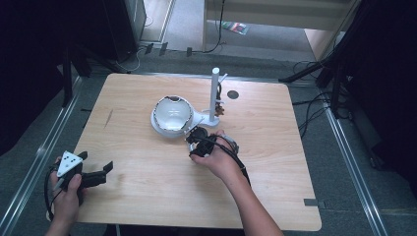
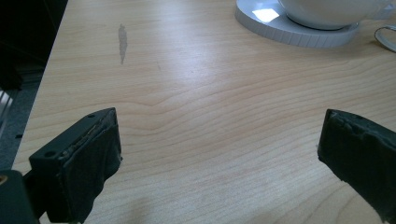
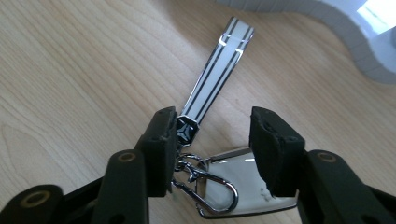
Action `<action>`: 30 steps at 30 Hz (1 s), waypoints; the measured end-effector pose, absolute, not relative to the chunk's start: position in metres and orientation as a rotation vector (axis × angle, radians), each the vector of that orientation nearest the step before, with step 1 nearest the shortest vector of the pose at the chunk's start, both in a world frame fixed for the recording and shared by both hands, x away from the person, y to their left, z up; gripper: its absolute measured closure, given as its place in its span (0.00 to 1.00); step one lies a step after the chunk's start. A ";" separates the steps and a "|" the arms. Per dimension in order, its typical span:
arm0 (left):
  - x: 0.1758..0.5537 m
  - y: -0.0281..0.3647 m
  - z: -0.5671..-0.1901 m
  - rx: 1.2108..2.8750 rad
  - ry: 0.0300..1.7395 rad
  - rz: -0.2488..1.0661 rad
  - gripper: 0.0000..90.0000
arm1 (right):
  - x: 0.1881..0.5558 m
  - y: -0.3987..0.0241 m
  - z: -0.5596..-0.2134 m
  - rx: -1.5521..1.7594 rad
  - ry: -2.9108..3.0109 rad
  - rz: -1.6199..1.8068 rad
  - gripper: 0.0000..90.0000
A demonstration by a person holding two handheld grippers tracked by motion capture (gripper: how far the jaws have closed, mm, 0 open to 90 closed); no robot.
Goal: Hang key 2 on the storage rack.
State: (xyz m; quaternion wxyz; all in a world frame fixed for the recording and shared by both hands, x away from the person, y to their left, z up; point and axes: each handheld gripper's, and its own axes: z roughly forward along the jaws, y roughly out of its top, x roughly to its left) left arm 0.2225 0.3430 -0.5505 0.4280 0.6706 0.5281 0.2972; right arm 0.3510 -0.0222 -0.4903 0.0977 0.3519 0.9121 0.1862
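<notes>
The right tongs point(image 3: 212, 154) sit low over a keychain point(image 3: 205, 177) on the desk point(image 1: 147, 187), in the middle of the high view. Their jaws stand apart, one on each side of the shiny clip, and I judge they do not press it yet. The keychain has a striped strap point(image 3: 219, 70) that points to the top of the right gripper view. The grab could go wrong: the metal is smooth and flat, so it may slip out or slide away if the jaws close off to one side. The strap could also swing and bump the white stand point(image 1: 169, 130) with the bowl point(image 1: 172, 114) just above. The right hand point(image 1: 219, 160) reaches in from the bottom and tips down. The left tongs point(image 2: 219, 154) rest wide apart and hold nothing, at the lower left of the high view.
</notes>
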 end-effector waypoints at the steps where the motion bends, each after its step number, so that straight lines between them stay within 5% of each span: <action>1: 0.222 0.343 -0.550 1.677 1.318 0.742 0.00 | 0.351 -0.022 -0.490 1.041 2.700 0.551 0.61; 10: 0.223 0.343 -0.550 1.676 1.320 0.740 0.00 | 0.354 -0.014 -0.498 1.156 2.747 0.499 0.72; 30: 0.223 0.343 -0.551 1.669 1.324 0.735 0.00 | 0.357 -0.004 -0.510 1.233 2.747 0.392 0.77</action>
